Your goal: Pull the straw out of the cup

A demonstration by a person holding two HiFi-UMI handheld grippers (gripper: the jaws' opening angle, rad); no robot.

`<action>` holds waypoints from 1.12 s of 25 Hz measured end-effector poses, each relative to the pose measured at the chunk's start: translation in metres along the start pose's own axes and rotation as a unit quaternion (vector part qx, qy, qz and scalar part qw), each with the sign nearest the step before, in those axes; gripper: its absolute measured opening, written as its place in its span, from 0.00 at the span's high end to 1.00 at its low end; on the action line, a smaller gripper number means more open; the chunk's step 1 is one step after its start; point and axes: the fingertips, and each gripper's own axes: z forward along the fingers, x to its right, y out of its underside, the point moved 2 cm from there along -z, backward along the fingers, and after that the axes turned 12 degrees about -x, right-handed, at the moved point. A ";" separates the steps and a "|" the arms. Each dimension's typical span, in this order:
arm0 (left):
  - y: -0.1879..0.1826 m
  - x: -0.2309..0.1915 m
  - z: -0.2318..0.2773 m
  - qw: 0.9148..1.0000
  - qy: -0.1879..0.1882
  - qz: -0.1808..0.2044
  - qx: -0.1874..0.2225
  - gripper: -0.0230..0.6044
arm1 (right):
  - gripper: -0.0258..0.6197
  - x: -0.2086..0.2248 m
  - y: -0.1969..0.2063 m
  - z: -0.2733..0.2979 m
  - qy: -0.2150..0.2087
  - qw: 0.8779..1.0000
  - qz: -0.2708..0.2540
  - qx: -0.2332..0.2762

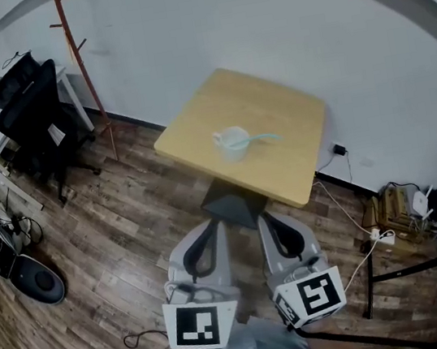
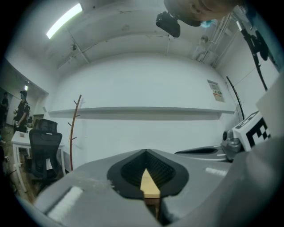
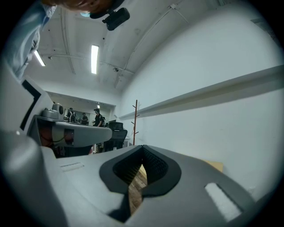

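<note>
A white cup (image 1: 231, 141) stands near the middle of a square wooden table (image 1: 290, 109), with a pale blue straw (image 1: 264, 137) leaning out of it to the right. Both grippers hover low over the floor, well short of the table's near edge. My left gripper (image 1: 212, 223) and my right gripper (image 1: 265, 216) are side by side, each shut with nothing held. In the left gripper view the left gripper (image 2: 146, 153) has its jaws meeting at the tip, and a sliver of the table (image 2: 148, 184) shows between the pads. The right gripper (image 3: 142, 147) is likewise shut.
The table's dark pedestal base (image 1: 235, 200) lies just ahead of the grippers. Black office chairs (image 1: 27, 105) and a desk stand far left, beside a thin coat stand (image 1: 82, 60). A round black device (image 1: 38, 280) and cables lie on the floor at left. A power strip (image 1: 383, 238) and dark frame (image 1: 407, 271) are at right.
</note>
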 end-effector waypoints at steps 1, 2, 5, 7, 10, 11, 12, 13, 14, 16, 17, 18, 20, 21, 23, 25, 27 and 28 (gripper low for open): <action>-0.002 -0.005 0.002 1.000 0.004 0.001 0.004 0.93 | 0.95 -0.001 -0.003 0.005 0.004 1.000 -0.001 0.002; -0.003 -0.009 0.004 1.000 0.008 0.001 0.007 0.93 | 0.95 -0.002 -0.005 0.009 0.008 1.000 -0.001 0.003; -0.005 -0.020 0.011 1.000 0.018 -0.001 0.010 0.93 | 0.95 -0.007 -0.008 0.020 0.014 1.000 -0.004 0.003; -0.005 -0.024 0.016 1.000 0.025 -0.002 0.009 0.93 | 0.95 -0.006 -0.009 0.024 0.019 1.000 -0.005 0.002; 0.001 -0.025 0.023 0.999 0.034 -0.006 0.000 0.93 | 0.95 -0.001 -0.006 0.028 0.028 1.000 -0.001 -0.005; 0.004 -0.025 0.025 0.999 0.036 -0.007 -0.004 0.93 | 0.95 0.000 -0.004 0.029 0.029 1.000 0.001 -0.008; 0.006 -0.025 0.027 0.999 0.038 -0.009 -0.009 0.93 | 0.95 0.001 -0.002 0.030 0.030 0.999 0.002 -0.011; 0.008 -0.025 0.029 0.999 0.040 -0.010 -0.012 0.93 | 0.95 0.002 0.001 0.031 0.031 0.999 0.003 -0.014; 0.010 -0.025 0.032 0.999 0.042 -0.011 -0.015 0.93 | 0.95 0.003 0.003 0.032 0.032 0.999 0.005 -0.017; 0.012 -0.027 0.036 0.999 0.044 -0.010 -0.018 0.93 | 0.95 0.006 0.005 0.037 0.033 0.999 0.009 -0.020; 0.013 -0.028 0.039 0.999 0.044 -0.011 -0.020 0.93 | 0.95 0.008 0.005 0.040 0.034 0.999 0.010 -0.021; 0.014 -0.030 0.042 0.999 0.045 -0.012 -0.023 0.93 | 0.95 0.010 0.006 0.043 0.034 0.999 0.011 -0.022; 0.017 -0.031 0.049 0.998 0.045 -0.012 -0.029 0.93 | 0.95 0.015 0.008 0.050 0.033 0.999 0.015 -0.024; 0.018 -0.032 0.054 0.998 0.044 -0.011 -0.033 0.93 | 0.95 0.019 0.009 0.053 0.033 0.999 0.017 -0.027; 0.020 -0.035 0.064 0.998 0.042 -0.013 -0.041 0.93 | 0.95 0.027 0.012 0.061 0.031 0.999 0.021 -0.032; 0.020 -0.038 0.074 0.998 0.040 -0.016 -0.047 0.93 | 0.95 0.034 0.014 0.068 0.029 0.999 0.025 -0.035; 0.021 -0.040 0.086 0.998 0.040 -0.017 -0.052 0.93 | 0.95 0.042 0.017 0.075 0.029 0.998 0.029 -0.038; 0.021 -0.041 0.094 0.998 0.040 -0.016 -0.056 0.93 | 0.95 0.048 0.018 0.079 0.029 0.998 0.033 -0.040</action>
